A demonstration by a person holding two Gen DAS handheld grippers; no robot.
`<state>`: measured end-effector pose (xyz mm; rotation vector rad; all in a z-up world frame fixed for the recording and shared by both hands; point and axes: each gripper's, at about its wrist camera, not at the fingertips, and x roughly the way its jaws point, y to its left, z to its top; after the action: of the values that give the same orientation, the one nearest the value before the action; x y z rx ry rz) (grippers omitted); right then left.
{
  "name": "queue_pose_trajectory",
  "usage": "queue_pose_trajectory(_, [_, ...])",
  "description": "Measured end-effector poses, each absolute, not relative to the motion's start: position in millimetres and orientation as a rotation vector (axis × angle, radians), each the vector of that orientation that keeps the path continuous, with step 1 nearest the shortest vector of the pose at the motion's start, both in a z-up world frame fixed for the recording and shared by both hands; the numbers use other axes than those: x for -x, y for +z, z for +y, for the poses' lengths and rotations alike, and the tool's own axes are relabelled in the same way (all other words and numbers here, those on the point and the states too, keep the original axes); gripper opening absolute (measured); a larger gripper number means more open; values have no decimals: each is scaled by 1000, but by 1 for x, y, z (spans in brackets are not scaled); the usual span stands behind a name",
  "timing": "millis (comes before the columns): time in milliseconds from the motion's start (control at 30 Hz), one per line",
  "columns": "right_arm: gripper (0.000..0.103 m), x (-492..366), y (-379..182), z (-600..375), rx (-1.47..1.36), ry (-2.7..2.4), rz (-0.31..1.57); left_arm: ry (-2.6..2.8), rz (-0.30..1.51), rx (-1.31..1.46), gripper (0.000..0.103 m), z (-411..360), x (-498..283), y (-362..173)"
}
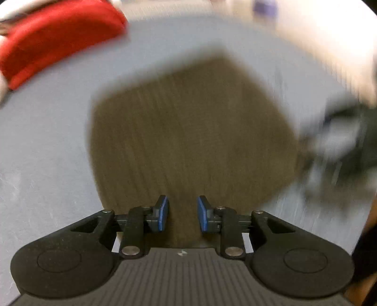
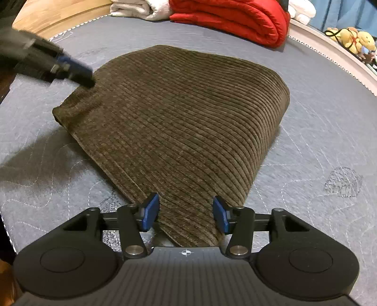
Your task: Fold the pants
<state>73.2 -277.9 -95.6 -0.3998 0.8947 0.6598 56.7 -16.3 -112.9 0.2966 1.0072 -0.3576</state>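
Observation:
The brown corduroy pants (image 2: 174, 122) lie folded into a compact wedge on the grey quilted mattress (image 2: 318, 122). My right gripper (image 2: 185, 213) is open, and the near corner of the pants lies between and under its blue pads (image 2: 150, 211) with a gap on both sides. In the left wrist view the pants (image 1: 188, 131) are motion-blurred. My left gripper (image 1: 183, 213) hangs over their near edge, open with nothing pinched. Seen from the right wrist, the left gripper (image 2: 87, 80) is a blur at the pants' far left corner.
A folded red blanket (image 2: 235, 21) and white towels (image 2: 141, 9) lie at the far edge of the mattress. Plush toys (image 2: 355, 40) sit beyond its right rim. A wooden surface (image 2: 59, 14) shows at the far left.

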Motion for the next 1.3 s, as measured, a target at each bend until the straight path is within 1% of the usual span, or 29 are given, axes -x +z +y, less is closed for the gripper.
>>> queue_pose_trajectory(33, [55, -73, -96, -278, 399, 657, 894, -372, 980, -370, 32, -21, -50, -116])
queue_pose_trajectory(100, [57, -74, -97, -278, 395, 656, 898, -367, 948, -382, 31, -21, -47, -108])
queue_pose_trajectory(133, [59, -73, -97, -277, 401, 652, 895, -360, 928, -351, 33, -19, -46, -100])
queue_pose_trajectory(200, [62, -72, -96, -277, 411, 638, 884, -346, 869, -301, 40, -11, -41, -89])
queue_pose_trajectory(233, [63, -72, -96, -277, 409, 633, 883, -330, 859, -274, 41, -3, -44, -85])
queue_pose_trajectory(300, [64, -72, -95, -277, 412, 629, 881, -292, 893, -207, 41, 13, -52, -88])
queue_pose_trajectory(333, [65, -71, -95, -277, 417, 625, 878, -262, 954, -183, 41, 22, -58, -98])
queue_pose_trajectory(400, [65, -70, -95, -276, 426, 616, 874, -243, 1043, -190, 44, 30, -63, -117])
queue_pose_trajectory(500, [68, -68, -93, -273, 433, 611, 876, -245, 1013, -207, 44, 29, -61, -114])
queue_pose_trajectory(533, [70, -67, -93, -272, 445, 601, 873, -231, 997, -204, 46, 27, -59, -109])
queue_pose_trajectory(567, [70, -67, -91, -271, 452, 593, 869, -213, 967, -213, 50, 25, -57, -103])
queue_pose_trajectory(600, [71, -67, -88, -270, 448, 583, 864, -197, 936, -223, 59, 25, -50, -95])
queue_pose_trajectory(633, [71, -67, -84, -270, 438, 566, 852, -168, 888, -235, 65, 23, -45, -87])
queue_pose_trajectory(667, [71, -65, -79, -270, 431, 546, 835, -145, 843, -238, 74, 22, -40, -78])
queue_pose_trajectory(733, [71, -60, -64, -270, 416, 510, 781, -121, 747, -213, 78, 20, -28, -62])
queue_pose_trajectory(767, [74, -57, -55, -270, 401, 499, 749, -109, 702, -180, 84, 21, -22, -51])
queue_pose_trajectory(800, [76, -53, -44, -272, 379, 483, 710, -93, 676, -152, 86, 22, -18, -44])
queue_pose_trajectory(867, [84, -44, -21, -277, 320, 454, 625, -39, 645, -89, 86, 24, -12, -20])
queue_pose_trajectory(900, [86, -39, -9, -281, 281, 441, 584, -21, 635, -68, 89, 22, -9, -9])
queue_pose_trajectory(933, [90, -35, 4, -286, 232, 427, 551, -8, 626, -62, 92, 19, -7, 0])
queue_pose_trajectory(967, [94, -32, 15, -291, 182, 408, 534, 19, 615, -50, 101, 15, -3, 9])
queue_pose_trajectory(1000, [97, -30, 27, -295, 127, 383, 528, 40, 602, -28, 103, 13, 2, 17])
queue_pose_trajectory(1033, [101, -27, 38, -300, 69, 357, 528, 54, 595, -8, 103, 11, 7, 22])
queue_pose_trajectory(1067, [102, -24, 47, -304, 19, 342, 531, 64, 595, 22, 103, 10, 11, 25])
queue_pose_trajectory(1133, [102, -16, 61, -309, -64, 318, 539, 67, 608, 94, 103, 9, 18, 25])
queue_pose_trajectory(1233, [102, -3, 61, -313, -123, 280, 536, 51, 641, 155, 103, 4, 29, 1])
queue_pose_trajectory(1300, [102, 9, 44, -309, -122, 279, 534, 112, 784, 111, 103, -8, 22, -19])
